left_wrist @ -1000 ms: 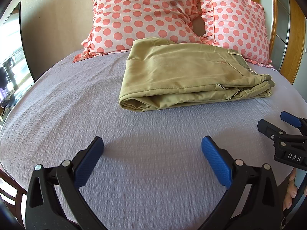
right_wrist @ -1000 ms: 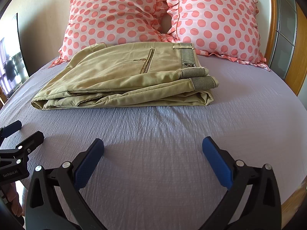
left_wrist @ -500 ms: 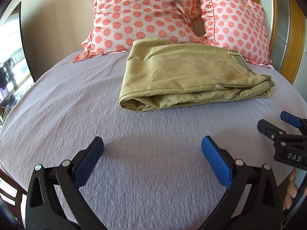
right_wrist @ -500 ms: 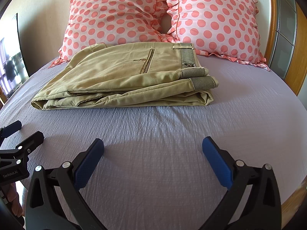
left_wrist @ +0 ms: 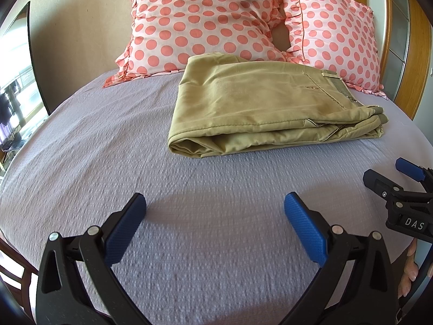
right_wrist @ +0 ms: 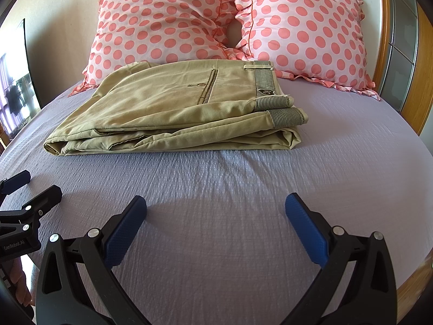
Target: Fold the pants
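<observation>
The khaki pants [left_wrist: 259, 111] lie folded in a flat stack on the lavender bed cover, just in front of the pillows; they also show in the right wrist view [right_wrist: 176, 113], waistband to the right. My left gripper [left_wrist: 215, 205] is open and empty, held low over the cover well short of the pants. My right gripper [right_wrist: 216, 207] is open and empty, also short of the pants. Each gripper shows at the edge of the other's view: the right gripper [left_wrist: 400, 189] and the left gripper [right_wrist: 24, 197].
Two pink polka-dot pillows [right_wrist: 167, 24] [right_wrist: 303, 29] lean against the wall behind the pants. A wooden frame [right_wrist: 414, 86] with glass panels stands on the right. The lavender bed cover [left_wrist: 94, 146] spreads around the pants. A window [left_wrist: 16, 86] is at left.
</observation>
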`<state>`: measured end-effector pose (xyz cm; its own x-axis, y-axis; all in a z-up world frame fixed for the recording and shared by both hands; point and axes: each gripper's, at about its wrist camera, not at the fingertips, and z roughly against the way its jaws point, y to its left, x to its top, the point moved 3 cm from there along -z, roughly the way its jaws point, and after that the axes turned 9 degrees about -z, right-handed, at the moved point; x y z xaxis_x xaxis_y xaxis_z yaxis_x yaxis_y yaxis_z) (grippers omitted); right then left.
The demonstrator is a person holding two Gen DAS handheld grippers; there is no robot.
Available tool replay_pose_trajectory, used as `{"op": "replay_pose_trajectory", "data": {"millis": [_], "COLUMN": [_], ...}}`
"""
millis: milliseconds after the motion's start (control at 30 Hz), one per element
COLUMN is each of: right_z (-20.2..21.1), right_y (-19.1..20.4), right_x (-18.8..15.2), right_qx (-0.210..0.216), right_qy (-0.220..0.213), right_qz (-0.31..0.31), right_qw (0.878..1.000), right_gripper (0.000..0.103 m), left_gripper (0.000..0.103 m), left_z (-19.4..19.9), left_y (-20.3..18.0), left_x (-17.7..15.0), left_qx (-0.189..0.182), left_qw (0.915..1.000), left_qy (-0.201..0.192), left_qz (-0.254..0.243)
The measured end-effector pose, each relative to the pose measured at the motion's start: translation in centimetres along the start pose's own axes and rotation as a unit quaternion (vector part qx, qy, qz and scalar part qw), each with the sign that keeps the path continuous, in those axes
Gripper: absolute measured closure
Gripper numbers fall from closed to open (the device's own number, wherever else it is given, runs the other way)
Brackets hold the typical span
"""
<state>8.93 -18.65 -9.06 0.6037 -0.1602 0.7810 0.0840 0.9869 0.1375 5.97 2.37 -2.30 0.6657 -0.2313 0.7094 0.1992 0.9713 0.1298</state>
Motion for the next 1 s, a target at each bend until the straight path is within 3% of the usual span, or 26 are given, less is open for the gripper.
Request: {"op": "replay_pose_trajectory", "data": {"millis": [1000], "right_z": [0.0], "right_y": [0.01], "right_x": [0.01], "right_qx": [-0.001], "right_qy": [0.0], "right_qz": [0.0], "right_qw": [1.0], "right_gripper": [0.001], "left_gripper": [0.002], "left_z": [-0.01], "left_y": [0.16], "left_x": [0.15], "left_qx": [0.001], "left_qw": [1.0], "left_qy": [-0.004], "left_qz": [0.001]}}
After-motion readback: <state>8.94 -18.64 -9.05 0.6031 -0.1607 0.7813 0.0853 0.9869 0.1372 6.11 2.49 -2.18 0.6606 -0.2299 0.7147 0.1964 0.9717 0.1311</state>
